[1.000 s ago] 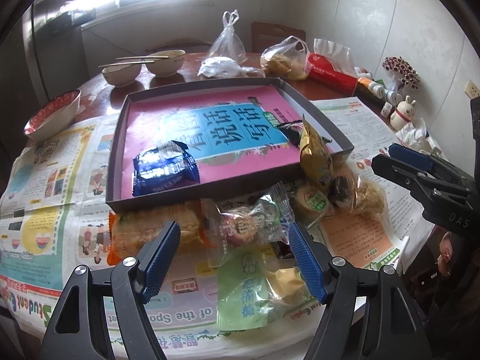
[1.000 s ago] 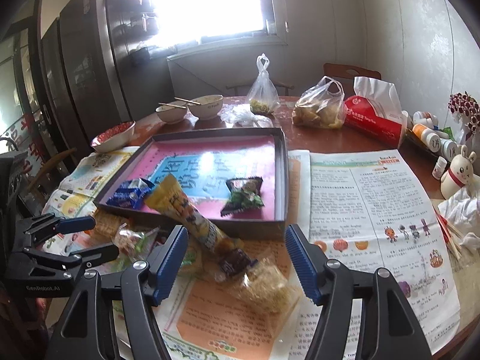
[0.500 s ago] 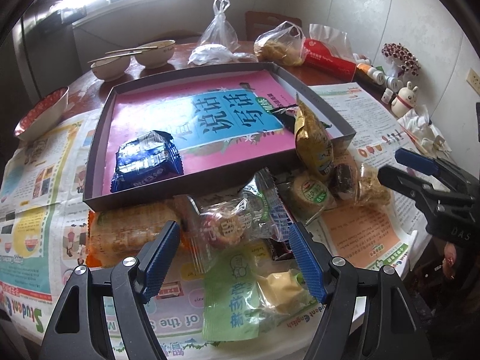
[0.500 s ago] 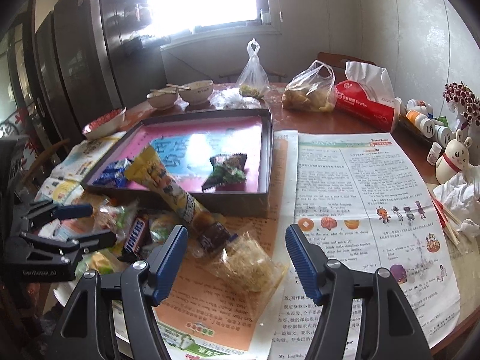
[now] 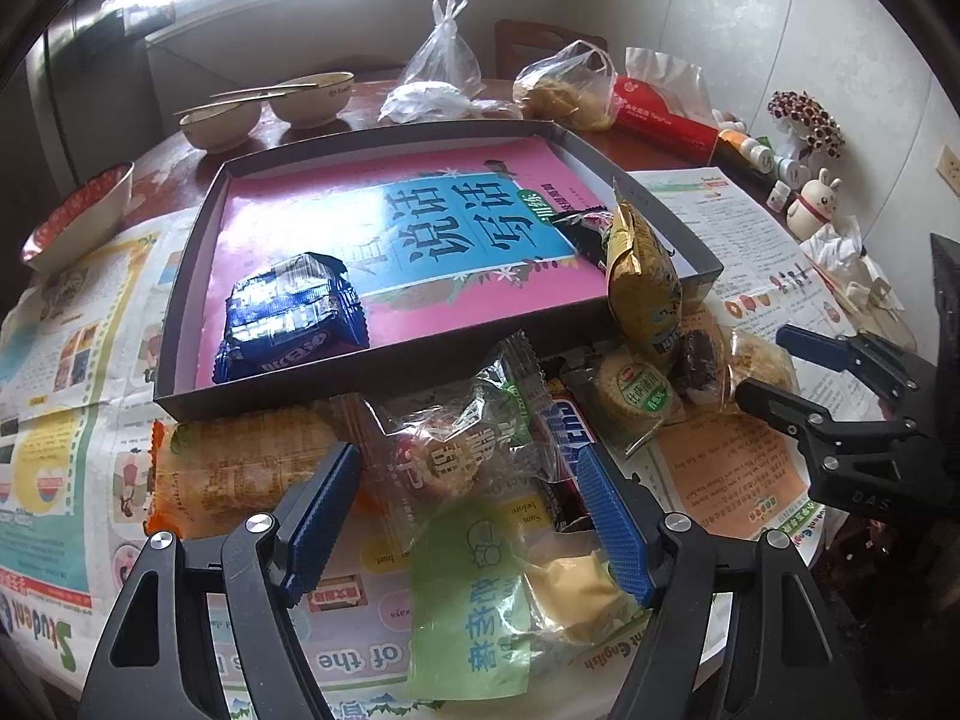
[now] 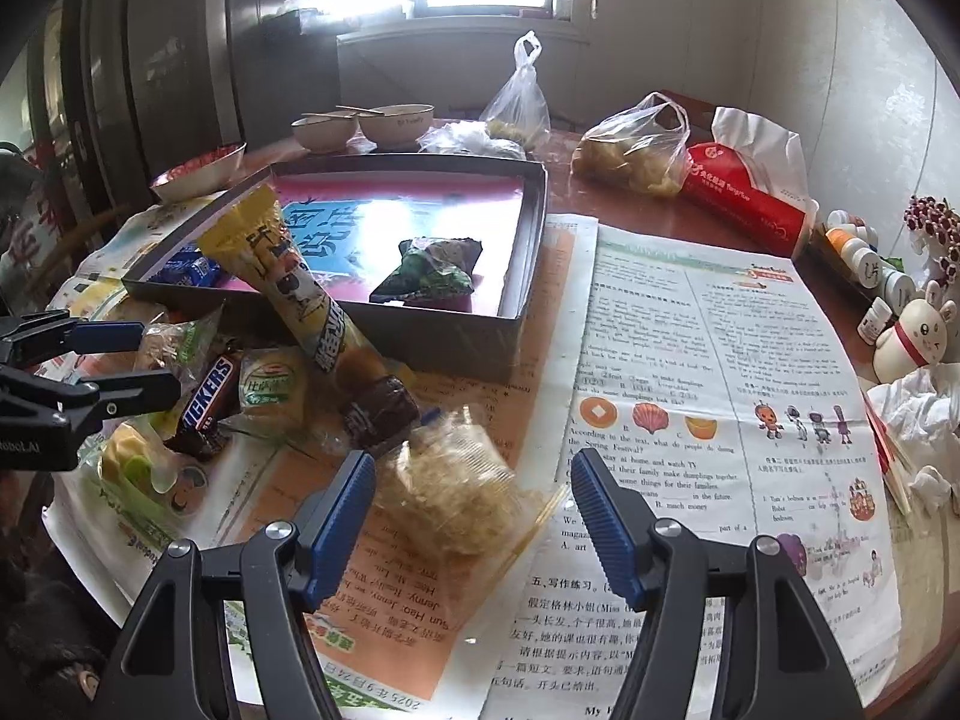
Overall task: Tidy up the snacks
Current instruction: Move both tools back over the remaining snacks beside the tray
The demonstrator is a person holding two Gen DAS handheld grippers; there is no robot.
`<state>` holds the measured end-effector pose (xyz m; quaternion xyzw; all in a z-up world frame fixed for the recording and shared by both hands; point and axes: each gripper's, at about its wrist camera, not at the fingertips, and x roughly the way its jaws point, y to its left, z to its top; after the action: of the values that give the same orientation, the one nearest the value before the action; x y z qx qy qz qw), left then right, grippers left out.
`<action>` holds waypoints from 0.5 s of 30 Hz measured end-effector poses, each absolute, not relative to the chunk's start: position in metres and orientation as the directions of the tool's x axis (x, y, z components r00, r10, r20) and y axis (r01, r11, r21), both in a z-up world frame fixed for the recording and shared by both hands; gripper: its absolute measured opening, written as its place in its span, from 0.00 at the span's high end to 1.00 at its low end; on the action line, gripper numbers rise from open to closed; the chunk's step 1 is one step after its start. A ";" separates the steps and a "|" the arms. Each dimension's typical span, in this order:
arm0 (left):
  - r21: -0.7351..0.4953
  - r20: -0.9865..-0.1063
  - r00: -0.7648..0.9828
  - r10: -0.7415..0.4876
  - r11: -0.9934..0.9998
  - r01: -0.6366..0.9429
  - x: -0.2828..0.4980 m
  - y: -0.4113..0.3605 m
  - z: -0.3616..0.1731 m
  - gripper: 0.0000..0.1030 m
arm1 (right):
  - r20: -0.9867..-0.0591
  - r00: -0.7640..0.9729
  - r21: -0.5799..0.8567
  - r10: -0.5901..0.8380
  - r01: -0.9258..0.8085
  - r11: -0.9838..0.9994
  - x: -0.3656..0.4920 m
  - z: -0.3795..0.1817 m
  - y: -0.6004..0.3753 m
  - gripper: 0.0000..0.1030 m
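Observation:
A dark shallow box [image 5: 180,360] with a pink book cover inside holds a blue snack pack [image 5: 288,318] and a dark green pack [image 6: 432,270]. A yellow packet [image 6: 288,288] leans on its front wall. Loose snacks lie in front: an orange cracker pack [image 5: 240,468], a clear-wrapped pastry [image 5: 444,456], a green-labelled pack [image 5: 474,600], a Snickers bar [image 6: 207,402], a dark brownie [image 6: 378,414]. My left gripper [image 5: 468,510] is open around the pastry. My right gripper [image 6: 474,510] is open around a clear bag of flaky snack [image 6: 456,492].
Newspapers [image 6: 690,420] cover the round table. Two bowls with chopsticks [image 5: 270,108], plastic bags [image 5: 564,90], a red tissue pack [image 6: 744,192], small bottles [image 6: 864,258] and a rabbit figurine [image 6: 912,336] stand at the back and right. A red-rimmed bowl [image 5: 78,216] sits left.
Both grippers have moved forward and down toward the loose snacks. The pastry now lies between the left fingers and the flaky bag between the right fingers. Both stay open.

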<state>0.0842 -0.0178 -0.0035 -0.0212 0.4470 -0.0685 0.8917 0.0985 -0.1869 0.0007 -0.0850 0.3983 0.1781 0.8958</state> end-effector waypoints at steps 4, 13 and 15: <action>-0.117 -0.794 0.585 -0.162 0.986 0.115 0.085 -0.014 -0.005 0.26 | -0.750 0.613 -0.036 0.250 -0.415 0.909 0.098 -0.003 -0.185 0.34; -0.105 -0.800 0.573 -0.180 0.981 0.162 0.087 -0.018 -0.006 0.26 | -0.751 0.601 -0.042 0.274 -0.458 0.888 0.104 -0.008 -0.187 0.31; -0.099 -0.801 0.571 -0.180 0.981 0.170 0.088 -0.019 -0.006 0.26 | -0.755 0.592 -0.035 0.282 -0.465 0.884 0.108 -0.010 -0.187 0.31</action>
<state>0.0880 -0.0193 -0.0063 -0.0054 0.4525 -0.0986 0.8863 0.1077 -0.1866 -0.0098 -0.1149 0.3995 0.2111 0.8847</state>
